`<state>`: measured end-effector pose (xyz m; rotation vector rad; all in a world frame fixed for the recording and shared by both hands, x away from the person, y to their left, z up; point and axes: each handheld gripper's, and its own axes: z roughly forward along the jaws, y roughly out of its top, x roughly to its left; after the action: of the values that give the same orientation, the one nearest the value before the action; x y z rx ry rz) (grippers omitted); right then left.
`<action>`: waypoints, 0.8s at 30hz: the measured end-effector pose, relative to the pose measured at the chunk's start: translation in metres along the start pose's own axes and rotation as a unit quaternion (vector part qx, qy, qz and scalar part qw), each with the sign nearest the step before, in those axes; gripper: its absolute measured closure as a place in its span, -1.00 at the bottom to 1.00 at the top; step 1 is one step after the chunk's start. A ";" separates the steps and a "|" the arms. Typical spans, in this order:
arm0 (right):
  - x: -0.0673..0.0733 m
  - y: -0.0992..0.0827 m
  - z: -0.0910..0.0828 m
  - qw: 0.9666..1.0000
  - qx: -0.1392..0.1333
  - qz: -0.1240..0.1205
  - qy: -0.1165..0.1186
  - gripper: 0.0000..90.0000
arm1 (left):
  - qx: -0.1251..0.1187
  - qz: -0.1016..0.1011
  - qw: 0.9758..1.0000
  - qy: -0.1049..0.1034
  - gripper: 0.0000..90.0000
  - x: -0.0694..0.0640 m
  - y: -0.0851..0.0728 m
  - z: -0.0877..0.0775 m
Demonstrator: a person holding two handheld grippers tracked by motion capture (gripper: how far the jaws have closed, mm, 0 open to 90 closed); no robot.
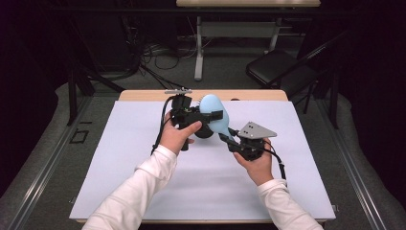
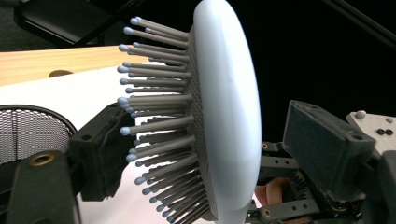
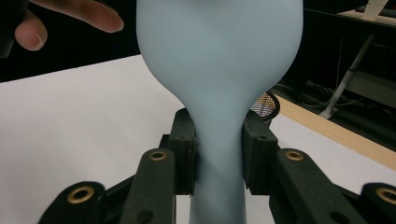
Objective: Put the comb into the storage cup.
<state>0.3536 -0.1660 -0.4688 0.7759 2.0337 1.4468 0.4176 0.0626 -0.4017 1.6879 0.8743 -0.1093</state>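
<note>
- Dark room all around, with a black chair (image 1: 275,67) far behind the white surface (image 1: 119,163) where the work goes on.
- A light blue hairbrush (image 1: 214,115) is up in the air over the middle of the surface, between the two hands.
- The right tongs (image 1: 229,139) sit below the brush head and are closed on the thin handle, one pad pressing each side.
- The left tongs (image 1: 210,116) sit around the brush head. One pad is at the grey bristles (image 2: 159,126), the other is behind the smooth back. No pad presses yet, so they are open around the head.
- A black mesh cup (image 2: 28,133) stands on the surface just beside the brush, on the bristle side.
- To do this step well, the right tongs should probably hold the handle firm and not move while the left tongs close.
- The left tongs should likely close slowly, so the bristles bend only a little and the head does not slip or twist.
</note>
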 end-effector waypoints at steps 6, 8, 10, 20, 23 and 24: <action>0.001 0.000 0.001 1.000 0.000 -0.002 0.000 0.55 | -0.001 -0.002 1.000 0.000 -0.51 -0.001 0.000 0.000; 0.001 0.000 0.001 1.000 0.001 0.000 0.001 0.55 | -0.006 -0.007 1.000 -0.004 -0.50 0.000 -0.001 0.000; 0.001 -0.001 0.001 1.000 0.001 -0.001 0.000 0.55 | -0.009 -0.011 1.000 -0.006 -0.47 -0.001 -0.001 0.000; 0.001 -0.001 0.001 1.000 0.001 -0.001 0.000 0.55 | -0.008 -0.022 1.000 -0.009 -0.37 0.001 -0.001 0.000; 0.001 -0.001 0.001 1.000 0.000 0.000 0.000 0.55 | -0.006 -0.024 1.000 -0.010 -0.35 0.001 -0.001 0.000; 0.001 -0.001 0.001 1.000 0.001 -0.001 0.001 0.55 | -0.006 -0.027 1.000 -0.013 -0.35 0.002 -0.001 0.000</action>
<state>0.3534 -0.1648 -0.4704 0.7731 2.0365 1.4447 0.4179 0.0636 -0.4033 1.6485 0.8999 -0.1622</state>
